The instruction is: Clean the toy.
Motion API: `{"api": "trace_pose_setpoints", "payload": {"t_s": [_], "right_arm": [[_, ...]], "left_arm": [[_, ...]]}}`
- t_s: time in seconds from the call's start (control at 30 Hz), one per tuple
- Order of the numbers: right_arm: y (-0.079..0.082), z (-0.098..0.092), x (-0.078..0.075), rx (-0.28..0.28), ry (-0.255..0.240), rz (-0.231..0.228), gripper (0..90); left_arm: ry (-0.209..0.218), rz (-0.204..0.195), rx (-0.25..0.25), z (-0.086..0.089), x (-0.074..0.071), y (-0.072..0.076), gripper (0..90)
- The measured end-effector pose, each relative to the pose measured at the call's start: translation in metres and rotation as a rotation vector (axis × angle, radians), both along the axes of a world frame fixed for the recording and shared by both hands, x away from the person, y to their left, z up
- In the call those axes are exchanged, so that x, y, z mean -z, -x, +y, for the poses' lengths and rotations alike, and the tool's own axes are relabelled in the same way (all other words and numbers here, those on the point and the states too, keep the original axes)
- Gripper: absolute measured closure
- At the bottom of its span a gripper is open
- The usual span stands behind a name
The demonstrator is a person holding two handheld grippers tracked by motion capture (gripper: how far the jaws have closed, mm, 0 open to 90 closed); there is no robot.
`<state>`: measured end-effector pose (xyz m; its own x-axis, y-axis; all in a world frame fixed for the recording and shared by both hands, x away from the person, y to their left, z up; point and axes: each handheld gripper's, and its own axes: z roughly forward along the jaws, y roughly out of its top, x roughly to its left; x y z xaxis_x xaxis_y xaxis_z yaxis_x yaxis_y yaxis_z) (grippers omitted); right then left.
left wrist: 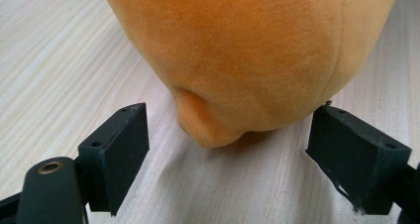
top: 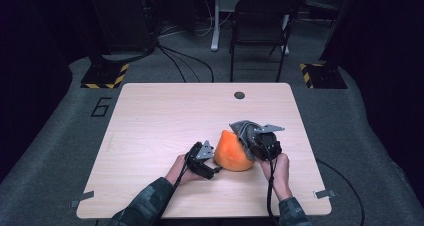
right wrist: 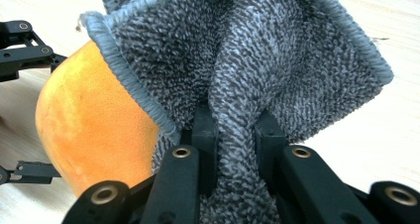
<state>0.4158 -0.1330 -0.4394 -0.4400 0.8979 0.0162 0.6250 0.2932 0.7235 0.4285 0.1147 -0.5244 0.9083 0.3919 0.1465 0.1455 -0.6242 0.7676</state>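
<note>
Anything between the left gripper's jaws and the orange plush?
Nothing visible. In the left gripper view, the left gripper is open, with only bare wooden table between its jaws and the orange plush toy just ahead. The grey cloth, pinched by the right gripper, lies on the toy's far side.

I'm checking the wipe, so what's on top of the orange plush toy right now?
A grey cloth, pinched by the right gripper, drapes against the orange plush toy on its upper right side. Whatever toy surface lies beneath the cloth is covered.

Orange plush [top: 232, 152] blocks gap between grippers; table [top: 165, 116] beyond lies open.
</note>
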Motion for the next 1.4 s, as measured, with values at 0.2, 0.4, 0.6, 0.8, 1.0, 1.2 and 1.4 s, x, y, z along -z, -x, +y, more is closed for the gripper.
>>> {"api": "trace_pose_setpoints", "payload": {"t_s": [0.2,0.4,0.6,0.8,1.0,1.2,1.4], "right_arm": [[0.000,0.000,0.000,0.003,-0.002,0.003,76.8],[0.000,0.000,0.001,0.004,-0.002,0.001,76.8],[0.000,0.000,0.001,-0.001,-0.011,-0.001,76.8],[0.003,-0.015,-0.008,0.002,-0.069,-0.029,76.6],[0.019,-0.079,-0.012,0.188,-0.055,-0.025,76.5],[0.018,-0.115,0.027,0.295,-0.047,0.113,76.0],[0.013,-0.112,0.031,0.279,-0.048,0.113,75.6]], "left_arm": [[-0.013,-0.025,0.007,-0.002,0.001,0.000,15.8],[0.005,-0.059,0.051,-0.003,0.001,0.005,37.2],[0.002,-0.082,0.026,-0.007,0.002,0.008,59.5],[0.008,-0.077,0.014,-0.007,0.001,0.007,67.3],[0.008,-0.078,0.009,-0.007,0.002,0.008,67.7],[0.003,-0.087,0.001,-0.008,0.002,0.008,69.4],[-0.010,-0.120,-0.006,-0.010,0.003,0.012,74.2]]}}
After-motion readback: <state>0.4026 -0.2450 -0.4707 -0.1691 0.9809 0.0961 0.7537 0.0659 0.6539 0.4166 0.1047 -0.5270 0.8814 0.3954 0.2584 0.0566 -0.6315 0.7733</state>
